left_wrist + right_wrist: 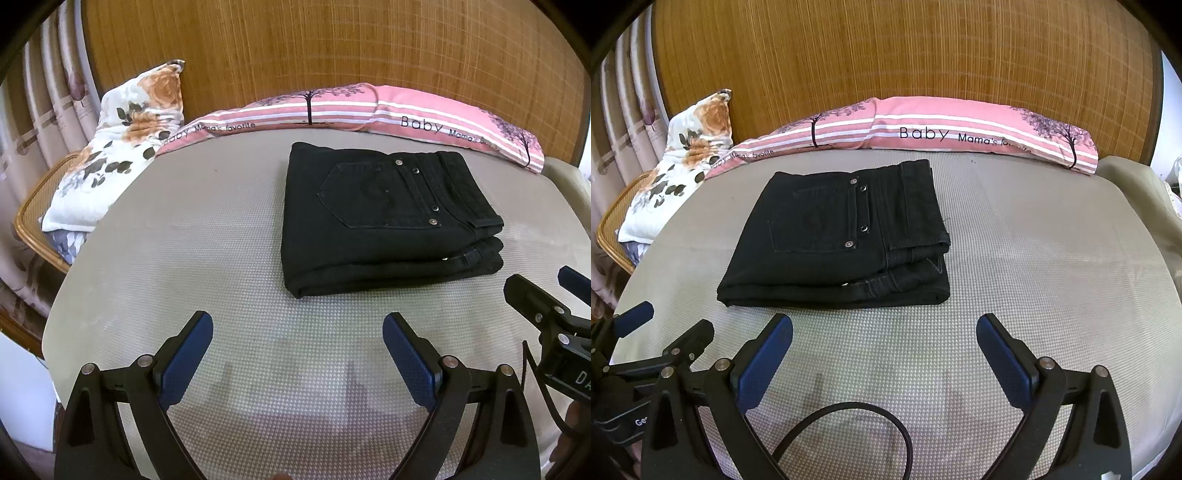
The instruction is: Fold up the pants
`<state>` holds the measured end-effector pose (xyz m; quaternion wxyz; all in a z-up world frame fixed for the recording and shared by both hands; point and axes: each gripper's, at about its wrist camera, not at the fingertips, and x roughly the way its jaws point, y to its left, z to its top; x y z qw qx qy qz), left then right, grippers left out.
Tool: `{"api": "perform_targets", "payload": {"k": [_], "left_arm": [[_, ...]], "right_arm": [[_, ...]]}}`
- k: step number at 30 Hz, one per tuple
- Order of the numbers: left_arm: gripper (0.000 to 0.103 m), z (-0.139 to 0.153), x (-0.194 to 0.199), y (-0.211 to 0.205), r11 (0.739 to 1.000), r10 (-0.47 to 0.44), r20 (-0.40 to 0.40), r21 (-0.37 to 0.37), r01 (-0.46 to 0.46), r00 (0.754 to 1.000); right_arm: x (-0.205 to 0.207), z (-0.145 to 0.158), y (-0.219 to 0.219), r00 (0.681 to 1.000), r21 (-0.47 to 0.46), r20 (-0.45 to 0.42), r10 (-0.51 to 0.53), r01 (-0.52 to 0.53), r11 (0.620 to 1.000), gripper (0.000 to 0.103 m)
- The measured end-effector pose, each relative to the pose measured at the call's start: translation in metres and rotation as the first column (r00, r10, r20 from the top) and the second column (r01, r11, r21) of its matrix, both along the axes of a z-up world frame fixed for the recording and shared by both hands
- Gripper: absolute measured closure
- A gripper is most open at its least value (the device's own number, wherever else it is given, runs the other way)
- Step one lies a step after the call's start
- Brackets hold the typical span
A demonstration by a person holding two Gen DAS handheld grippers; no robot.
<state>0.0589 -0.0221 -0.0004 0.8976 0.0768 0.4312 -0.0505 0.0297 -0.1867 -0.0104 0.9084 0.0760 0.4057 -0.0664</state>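
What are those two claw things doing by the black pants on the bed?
A person holds a gripper in each hand to fold pants. The black jeans already lie folded in a neat stack on the grey mattress, back pocket up. The left gripper and the right gripper are both open and empty, close to the jeans but not touching them. Pink striped pillows sit along the back.

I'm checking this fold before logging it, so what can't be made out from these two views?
- Black pants: underside and inner layers hidden by the top fold, both views.
- Wicker chair: mostly covered by the floral pillow, left wrist view.
- Right gripper: its cable's end cut off by the bottom edge.
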Motion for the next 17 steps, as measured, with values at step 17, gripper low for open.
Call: {"api": "perform_targets", "payload": {"k": [17], "left_arm": [[0.01, 0.0007, -0.0038, 0.0047, 0.999, 0.001, -0.018, -0.032, -0.002, 1.0]], "right_arm": [[-0.0013, 0.0027, -0.0019, 1.0, 0.007, -0.005, -0.006, 0.006, 1.0, 0.005]]}}
